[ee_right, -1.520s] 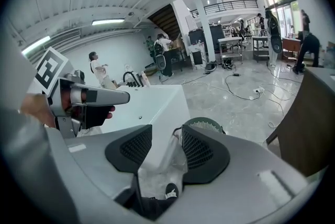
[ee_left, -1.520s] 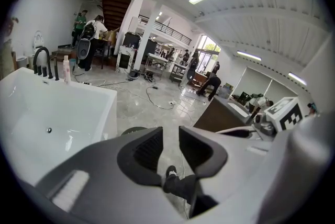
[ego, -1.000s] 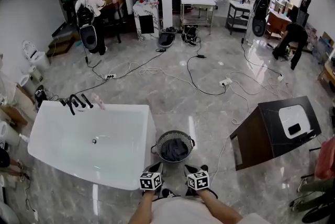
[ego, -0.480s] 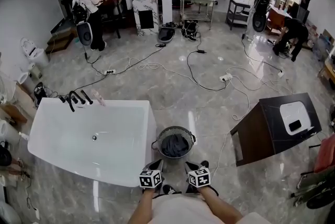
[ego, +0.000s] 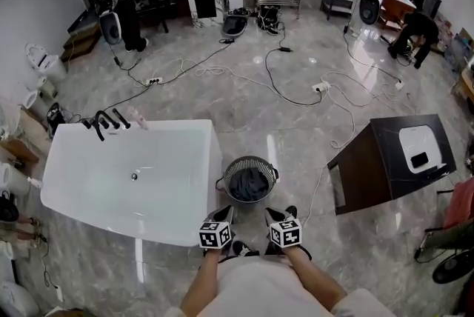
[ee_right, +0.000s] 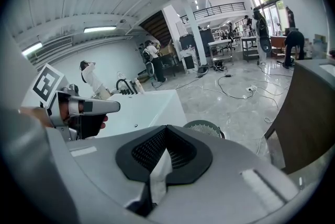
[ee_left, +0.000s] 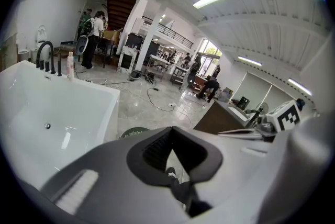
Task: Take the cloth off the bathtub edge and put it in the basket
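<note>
standing over the scene from the head view, the person has both tools tucked in close to the body, side by side just this side of the basket point(ego: 235, 169). the left gripper point(ego: 224, 216) has its jaws pressed together with nothing between them, only a thin sliver of floor and shoe showing through the notch in the pads. the right gripper point(ego: 275, 216) is the same story: jaws closed on each other, empty, a pale strip of floor showing in the slit.

the cloth point(ego: 250, 184), a dark crumpled bundle, lies inside the round slatted basket, which sits on the marble floor point(ego: 244, 123) just beside the near right corner of the white bathtub point(ego: 185, 160). black taps point(ego: 104, 123) and a small pink bottle point(ego: 138, 119) stand on the tub's far edge.

off to the right, well apart, is a dark cabinet point(ego: 370, 186) with a white basin point(ego: 418, 152) on top. cables point(ego: 296, 89) snake across the floor, and several people are busy at tables in the background.
</note>
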